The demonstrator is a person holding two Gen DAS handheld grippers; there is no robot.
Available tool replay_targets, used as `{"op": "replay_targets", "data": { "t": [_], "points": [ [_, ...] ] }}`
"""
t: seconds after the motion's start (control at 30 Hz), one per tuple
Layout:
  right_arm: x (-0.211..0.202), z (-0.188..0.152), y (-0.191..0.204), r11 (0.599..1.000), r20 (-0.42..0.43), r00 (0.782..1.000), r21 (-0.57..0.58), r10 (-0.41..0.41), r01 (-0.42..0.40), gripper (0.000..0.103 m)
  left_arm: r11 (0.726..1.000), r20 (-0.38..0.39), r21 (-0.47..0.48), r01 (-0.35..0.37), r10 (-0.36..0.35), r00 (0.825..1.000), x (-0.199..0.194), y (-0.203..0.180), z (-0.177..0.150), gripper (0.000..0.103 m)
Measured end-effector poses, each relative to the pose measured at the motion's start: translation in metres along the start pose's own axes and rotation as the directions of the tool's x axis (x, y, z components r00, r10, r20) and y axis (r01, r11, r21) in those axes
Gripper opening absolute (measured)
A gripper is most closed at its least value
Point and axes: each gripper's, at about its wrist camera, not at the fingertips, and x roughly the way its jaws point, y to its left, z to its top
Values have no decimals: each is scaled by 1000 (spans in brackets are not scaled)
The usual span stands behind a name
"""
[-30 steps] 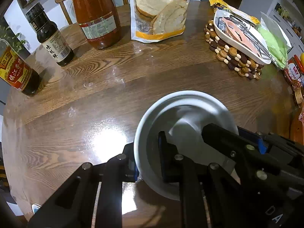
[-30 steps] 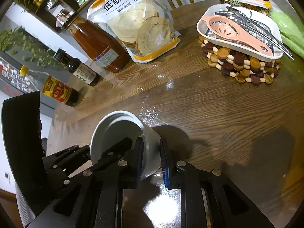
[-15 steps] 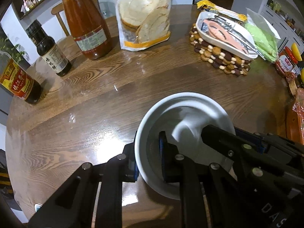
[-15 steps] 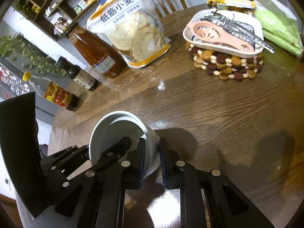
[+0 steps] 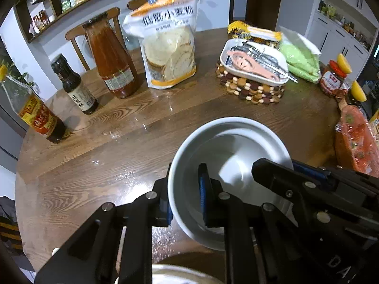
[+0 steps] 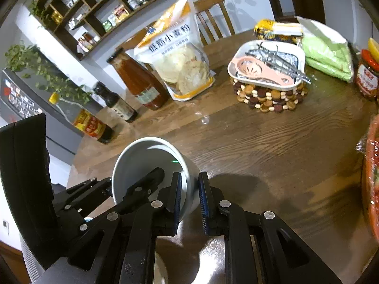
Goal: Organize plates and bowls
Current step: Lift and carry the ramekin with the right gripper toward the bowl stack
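As before, bowl gripped, now higher.

A plain white bowl hangs tilted above the wooden table, empty inside.

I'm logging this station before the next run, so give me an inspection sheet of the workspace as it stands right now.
Surface: round wooden table, glossy, with a few small glints or specks near the middle.
Job's things: one white bowl, pinched at its rim from two sides; a pale rim shows below it at the frame edge.
Clutter: three sauce bottles, flour bag, white dish of utensils on a bead trivet, green bag, red-lidded jar.
Grippers: left gripper and right gripper both shut on the bowl's wall.
Cables: nothing seen.
Surroundings: wooden chairs, wall shelves, white cabinets.
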Motion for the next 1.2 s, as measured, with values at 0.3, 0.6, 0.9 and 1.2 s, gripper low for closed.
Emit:
{"op": "replay_targets", "data": {
  "t": [0.3, 0.6, 0.9, 1.2],
  "points": [
    [-32, -22, 21, 1000, 40, 999, -29, 3, -2, 18, 1000, 57, 8, -11, 11, 998, -43, -1, -17, 17],
    [-52, -49, 37, 998, 47, 999, -55, 14, -11, 18, 1000, 76, 0, -24, 24, 997, -68, 2, -43, 17],
    [-63, -73, 53, 997, 41, 999, -79, 22, -18, 18, 999, 91, -21, -38, 40, 995, -88, 8, -69, 17],
    [-74, -93, 69, 994, 48, 999, -108, 26, -20, 18, 999, 103, -35, -42, 45, 994, -106, 14, -93, 17]
  ]
}}
